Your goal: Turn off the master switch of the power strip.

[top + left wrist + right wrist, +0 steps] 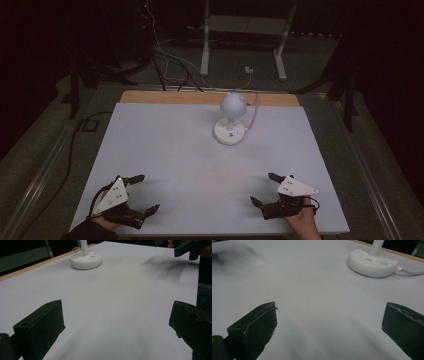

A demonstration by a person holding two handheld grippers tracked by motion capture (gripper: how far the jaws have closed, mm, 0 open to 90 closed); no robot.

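Both tongs wide, empty: left tongs [142, 194], right tongs [265, 188] low on the table [165, 145]. Probably lamp [231, 120] next; approach its base slowly, avoid the cord [412, 271].

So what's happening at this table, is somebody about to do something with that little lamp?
A person holds a two-jaw tool in each hand at the near edge of a white table. The left tool and right tool both have their jaws wide apart and hold nothing. A small white desk lamp with a round base stands near the far edge, its cable trailing off the back. Nothing is touching it.
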